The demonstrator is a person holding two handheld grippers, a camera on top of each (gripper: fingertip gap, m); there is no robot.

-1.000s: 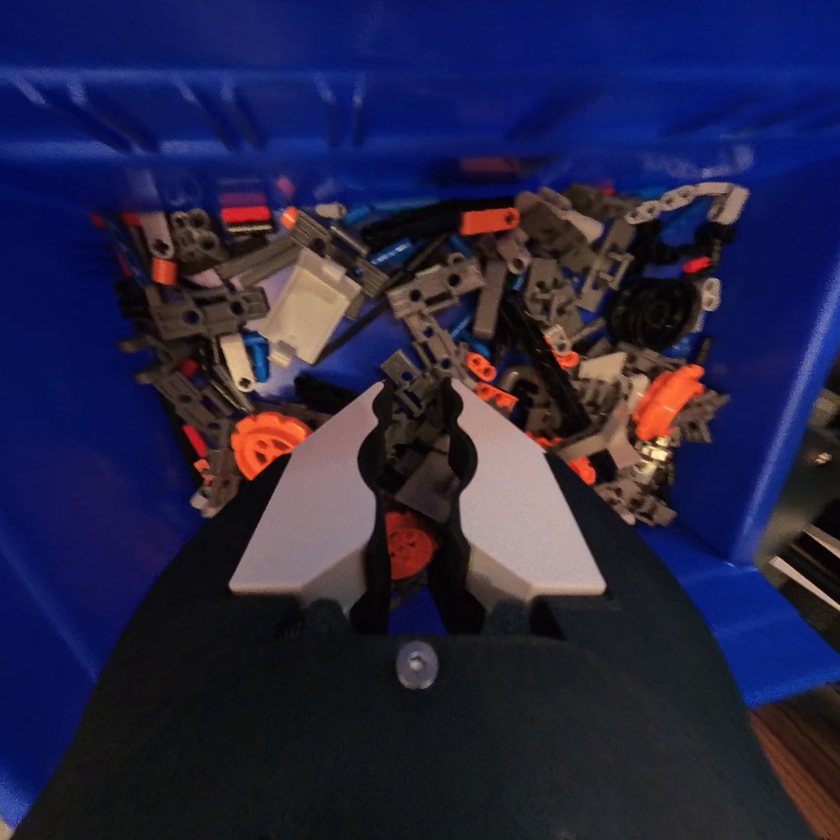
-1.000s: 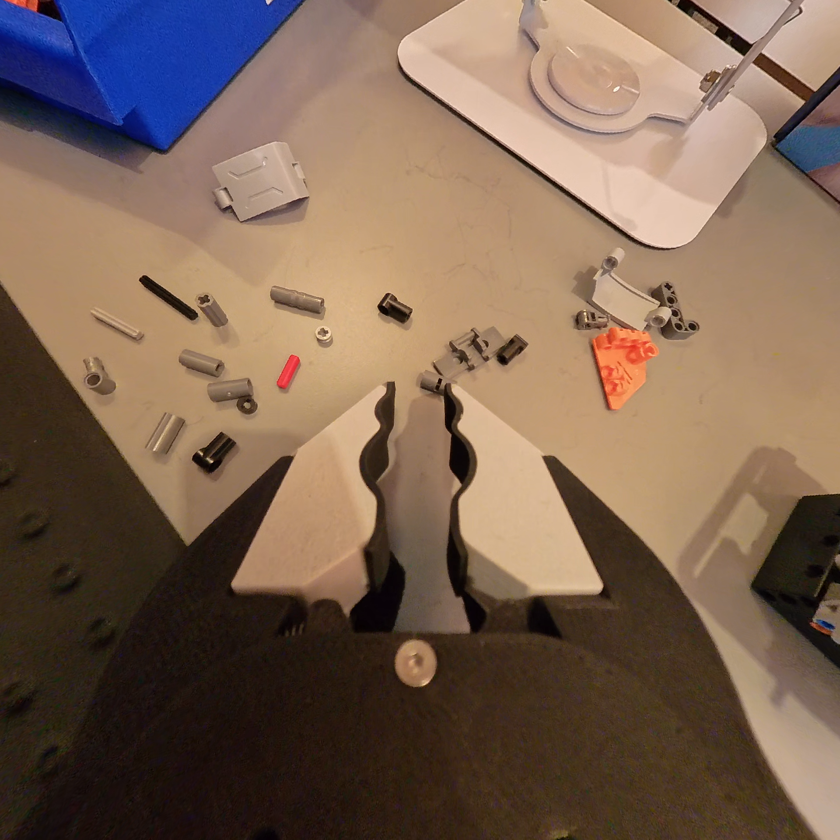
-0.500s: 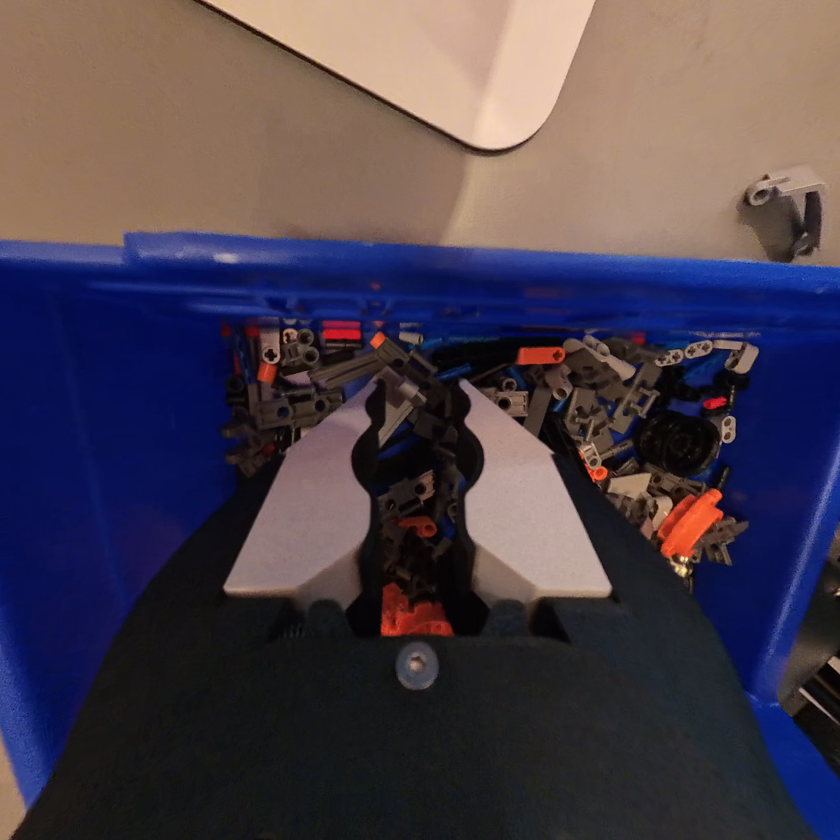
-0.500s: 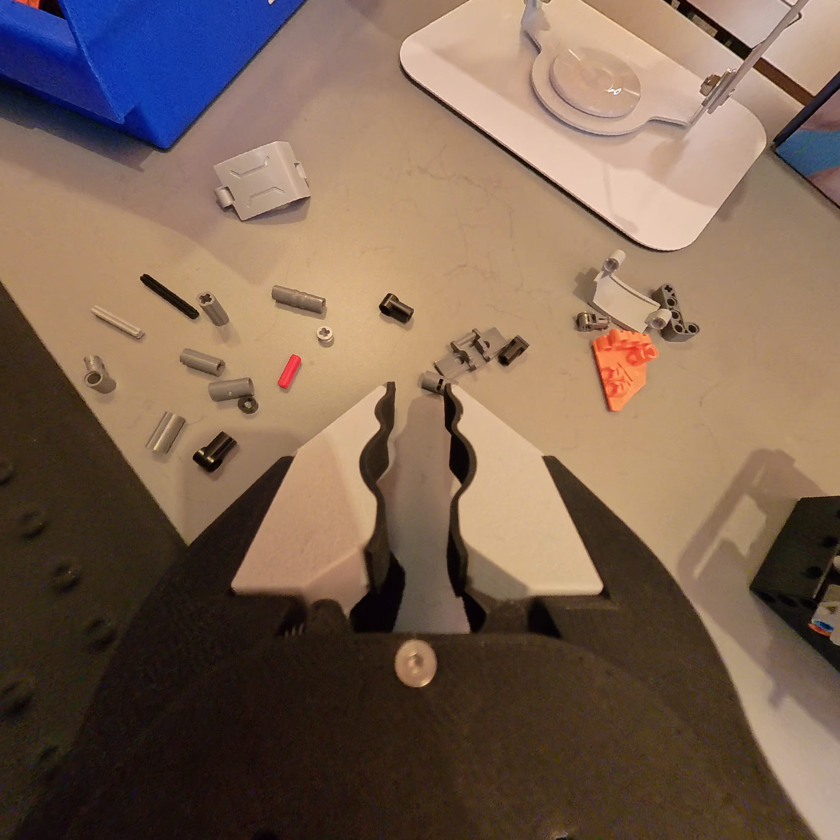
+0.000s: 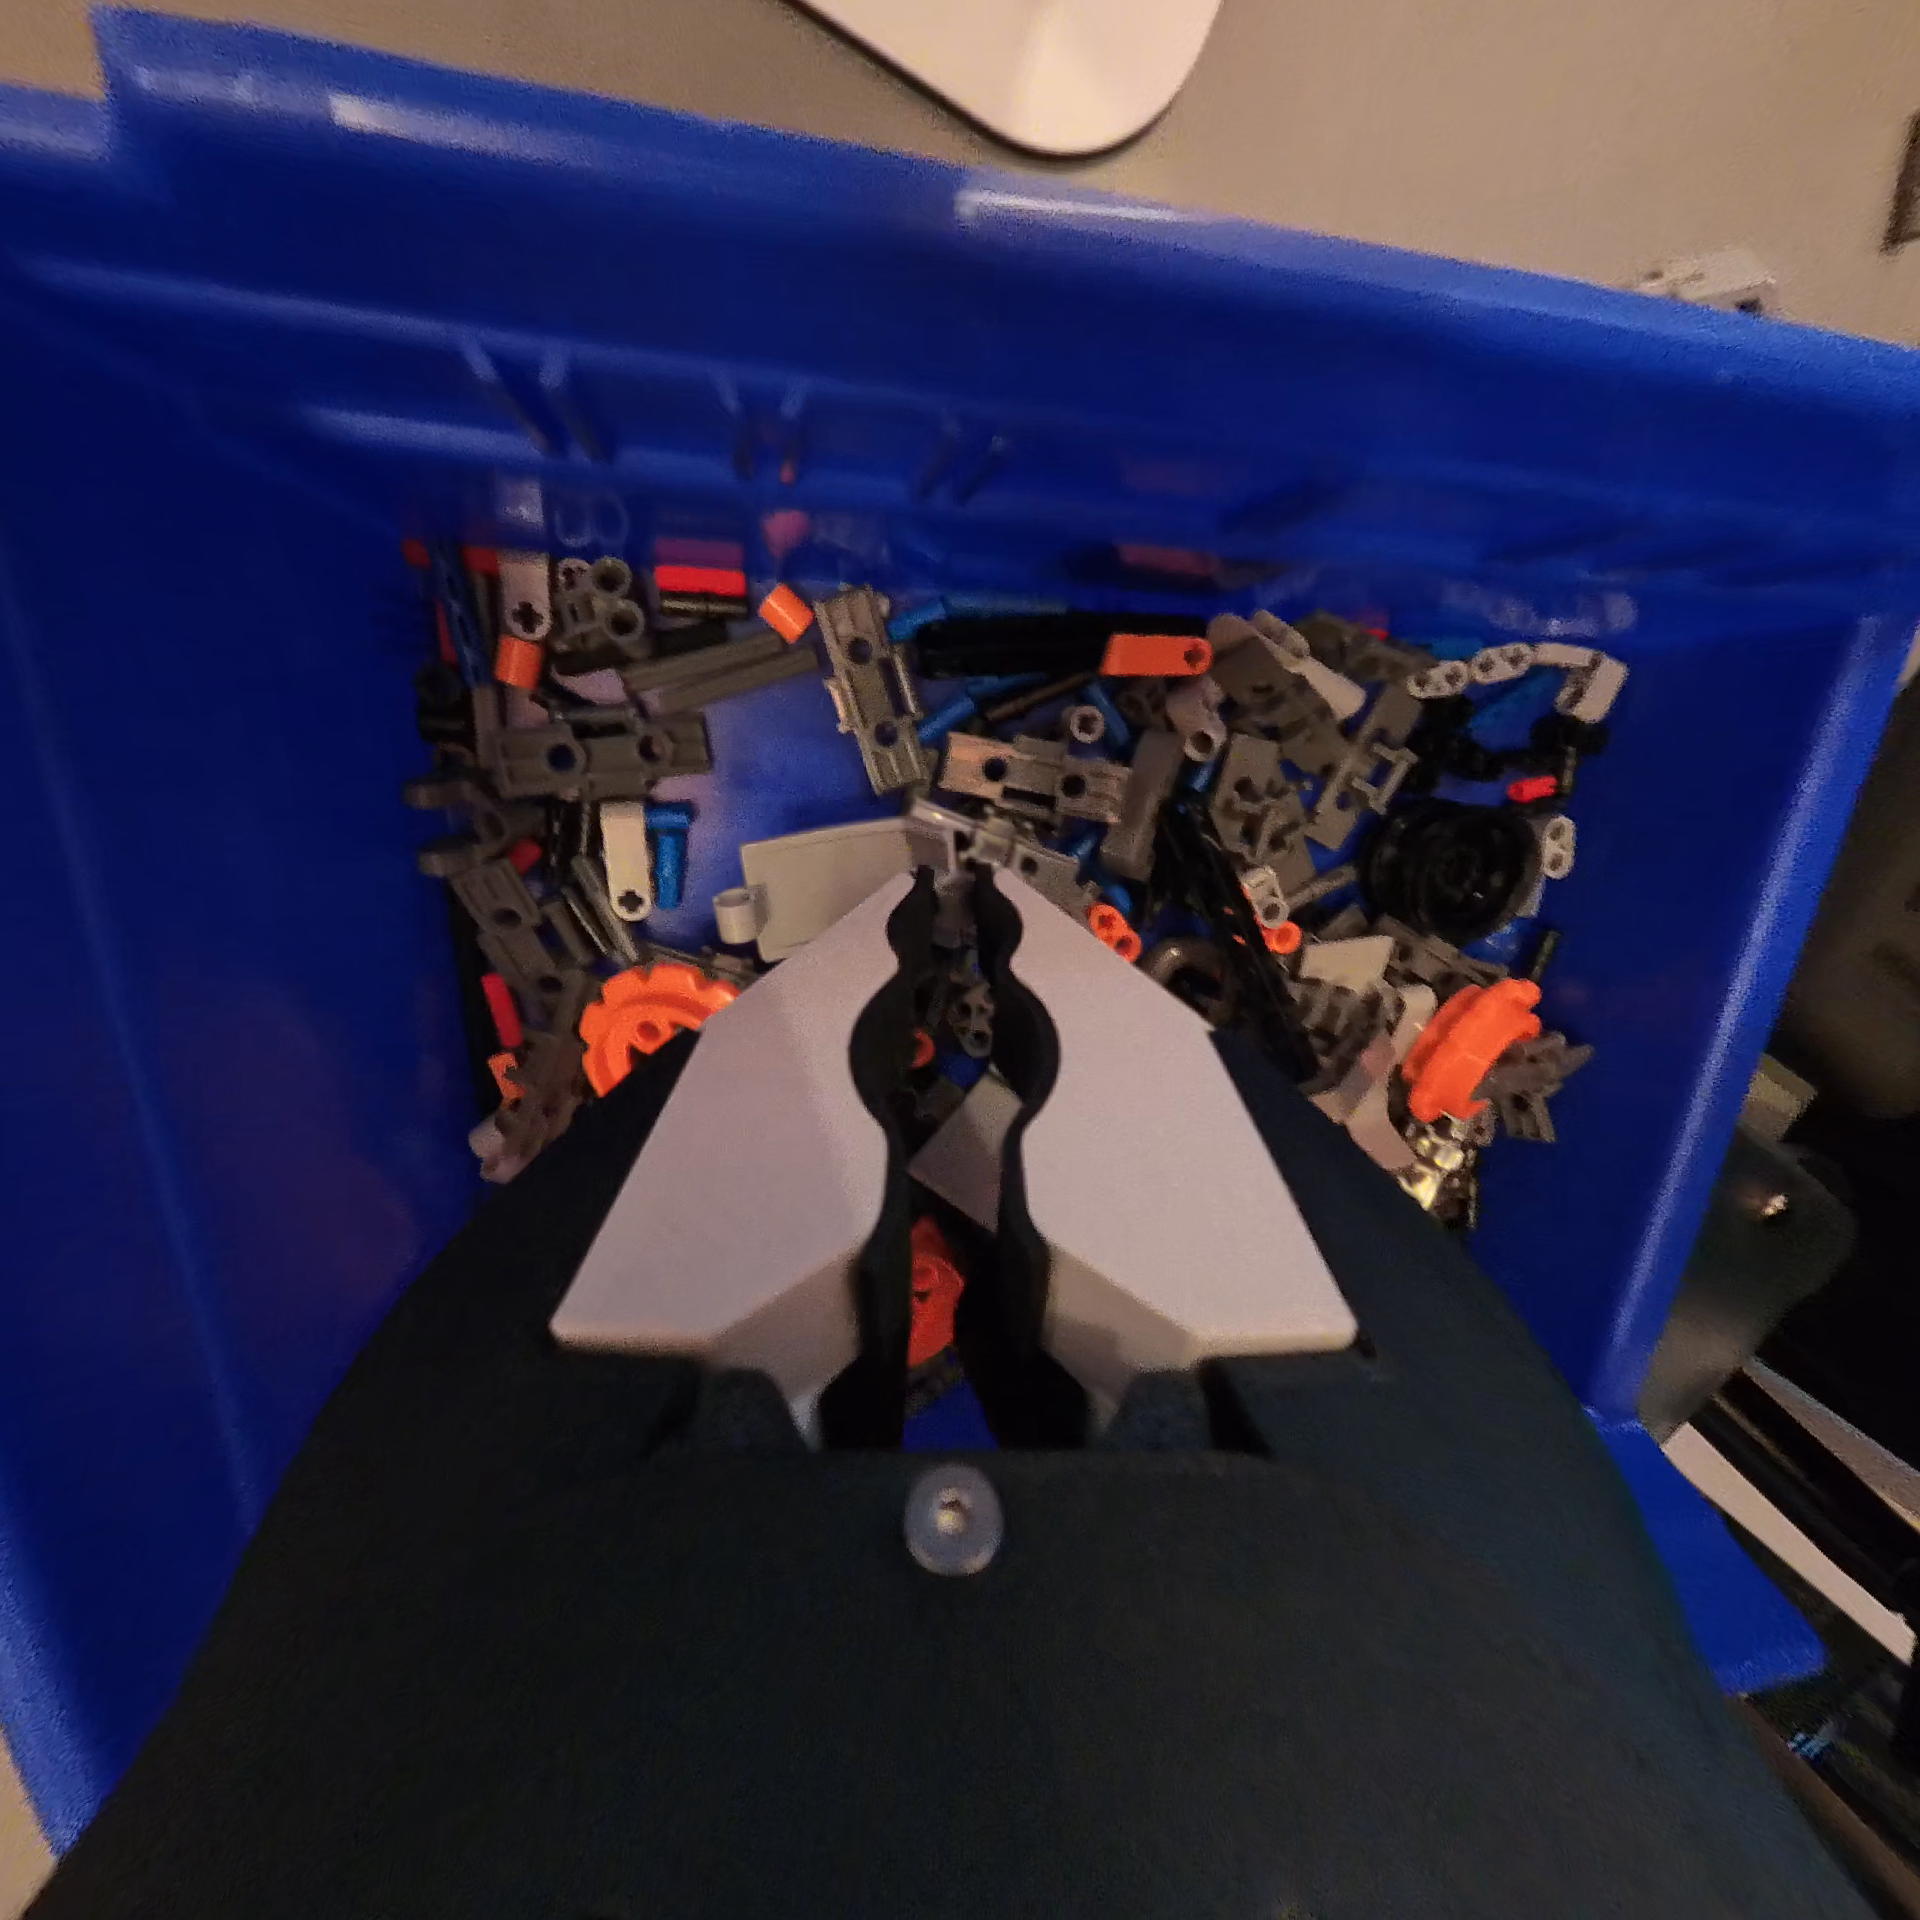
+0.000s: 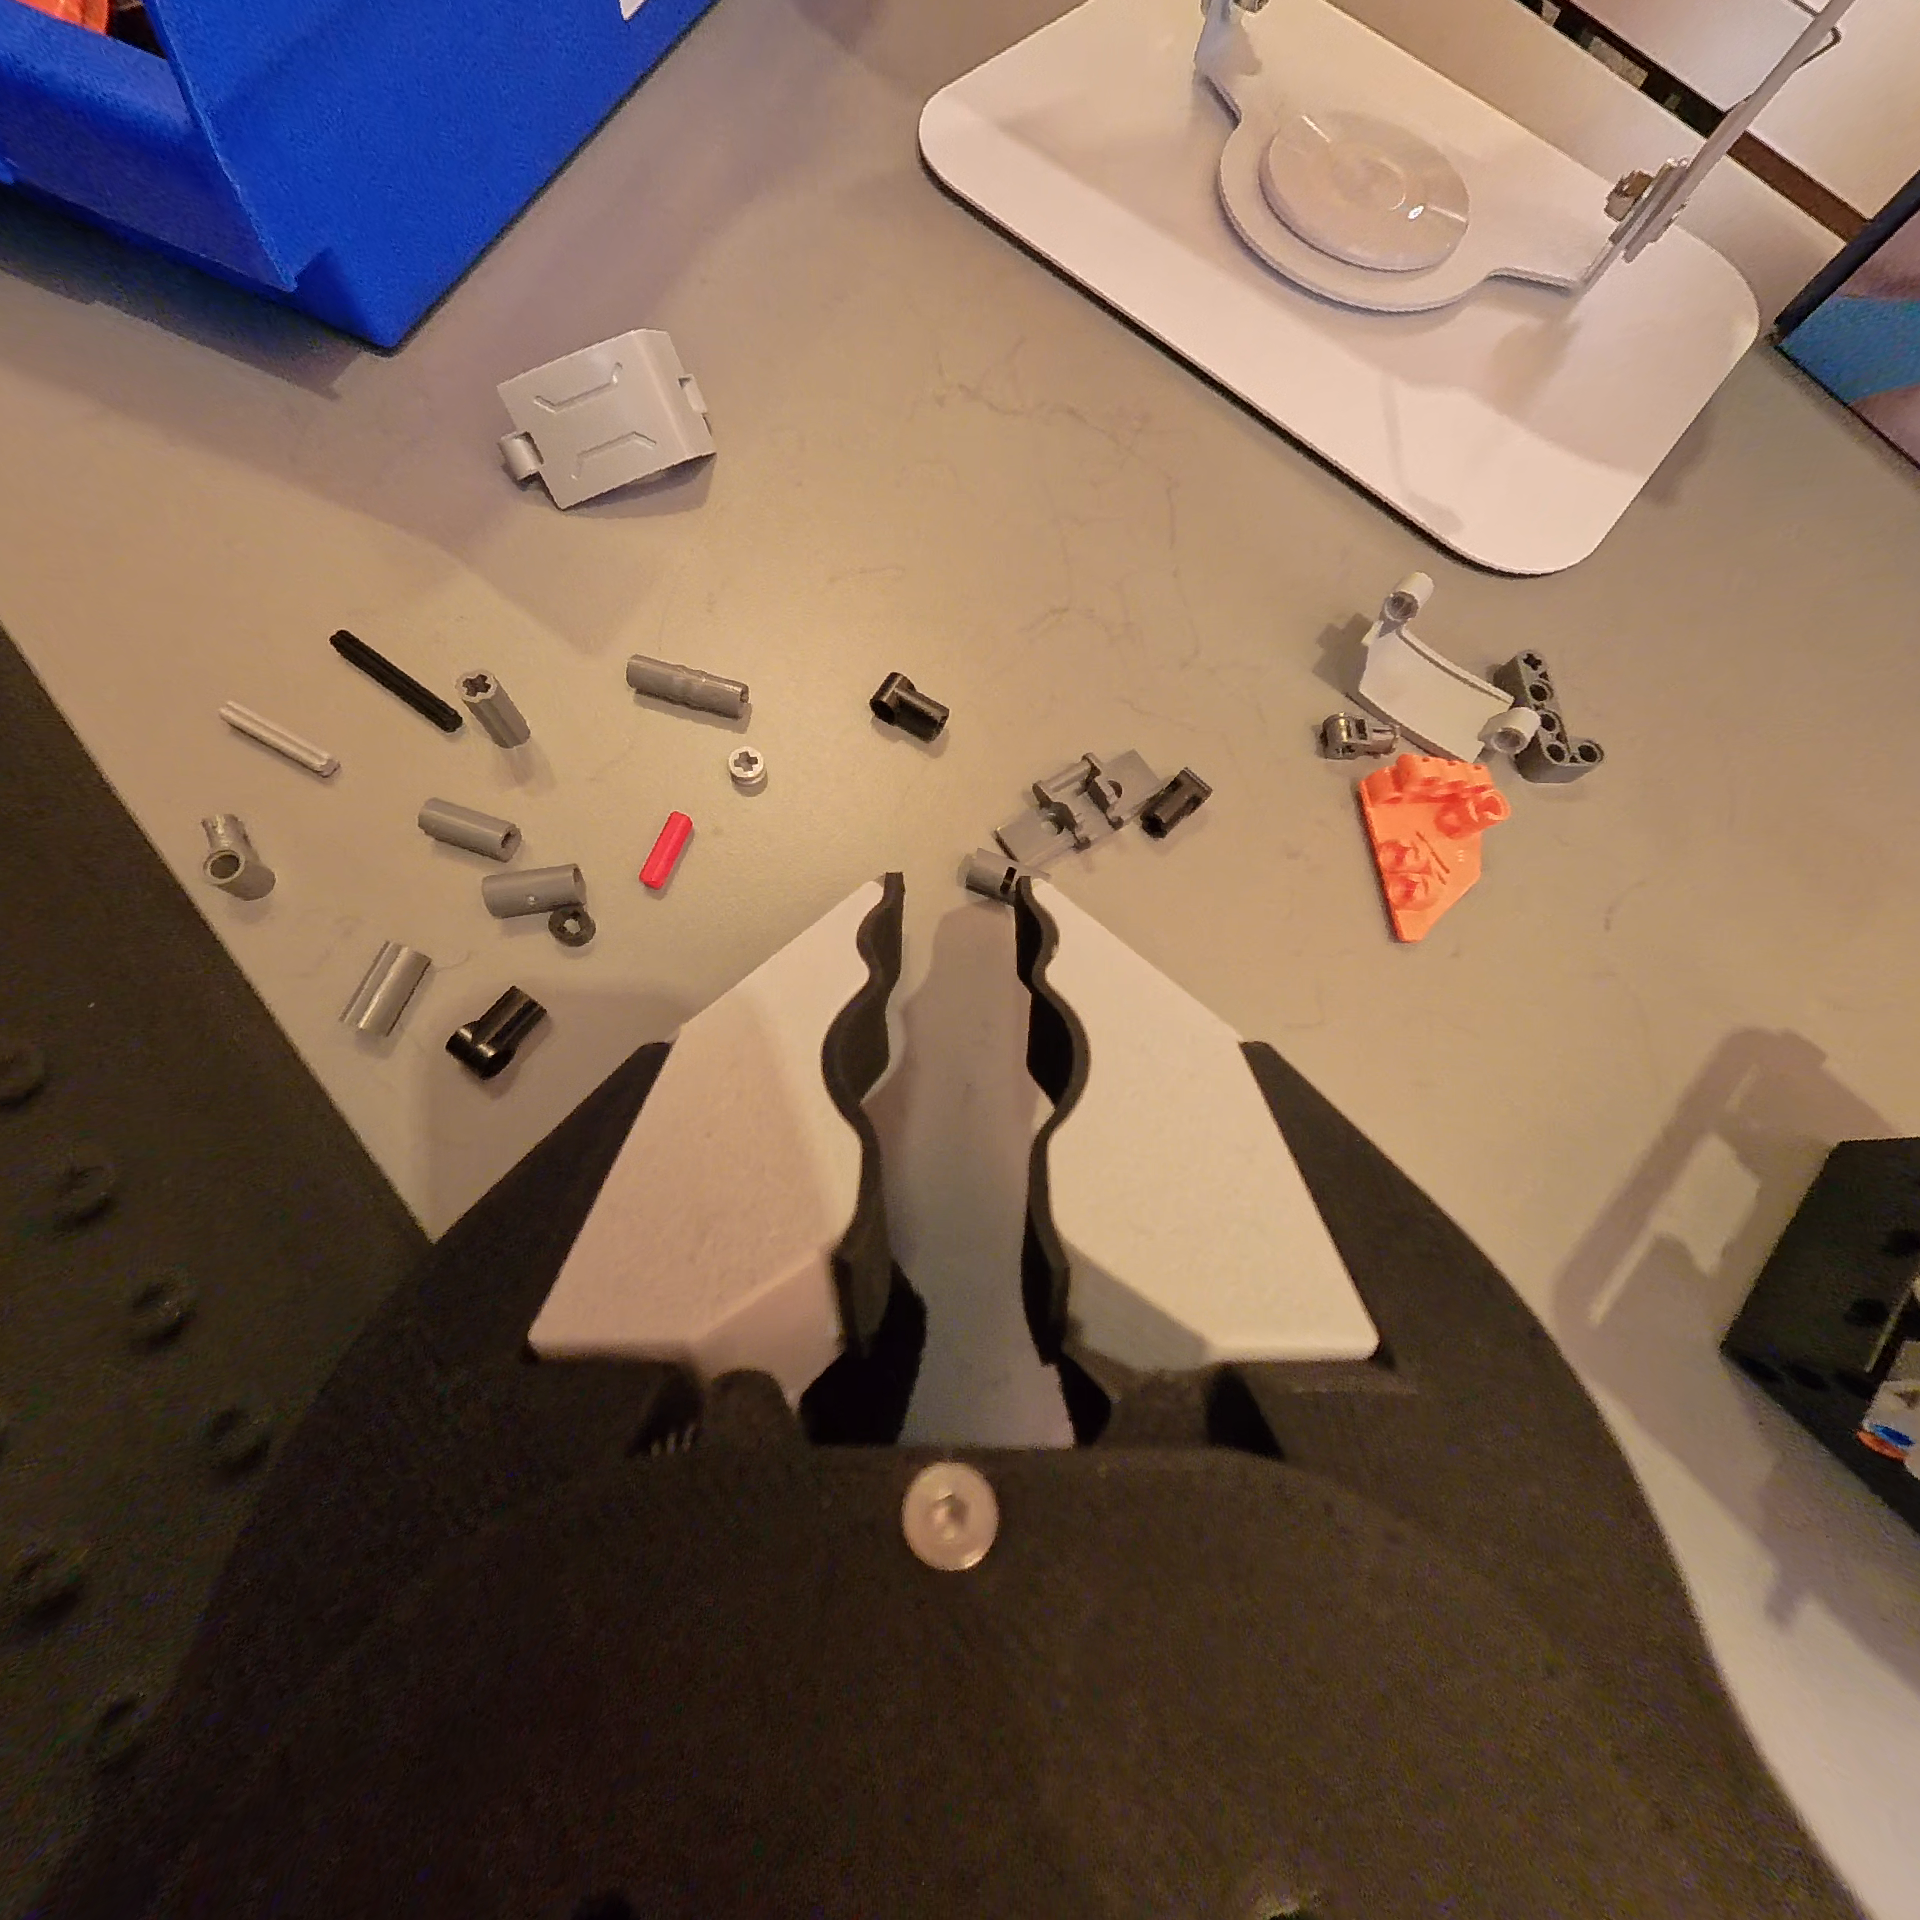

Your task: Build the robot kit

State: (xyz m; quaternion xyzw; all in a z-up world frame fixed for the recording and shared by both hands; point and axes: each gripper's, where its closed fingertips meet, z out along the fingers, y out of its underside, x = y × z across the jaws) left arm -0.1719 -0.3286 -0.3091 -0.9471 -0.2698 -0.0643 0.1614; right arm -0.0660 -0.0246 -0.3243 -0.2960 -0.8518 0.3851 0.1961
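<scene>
My left gripper (image 5: 949,883) is down inside the blue bin (image 5: 208,727), over a heap of grey, black, blue and orange building pieces. Its jaws stand nearly together and pinch a small grey piece (image 5: 951,844) at the tips. A light grey curved panel (image 5: 821,878) lies right against that piece, at the left fingertip. My right gripper (image 6: 958,885) is open and empty, low over the grey table (image 6: 935,499). A small grey tube (image 6: 992,871) lies just beyond its right fingertip.
Small pins, axles and tubes lie scattered left of the right gripper, among them a red pin (image 6: 665,850). A grey panel (image 6: 608,431), an orange wedge (image 6: 1429,842), a white stand base (image 6: 1351,343), the bin's corner (image 6: 312,135) and a black box (image 6: 1829,1309) surround it. Left tips to right tips: about 35 cm.
The left gripper drew back above the bin, then went down into it again, and its jaws narrowed. The light grey panel now lies nearer the tips. The right gripper has not moved.
</scene>
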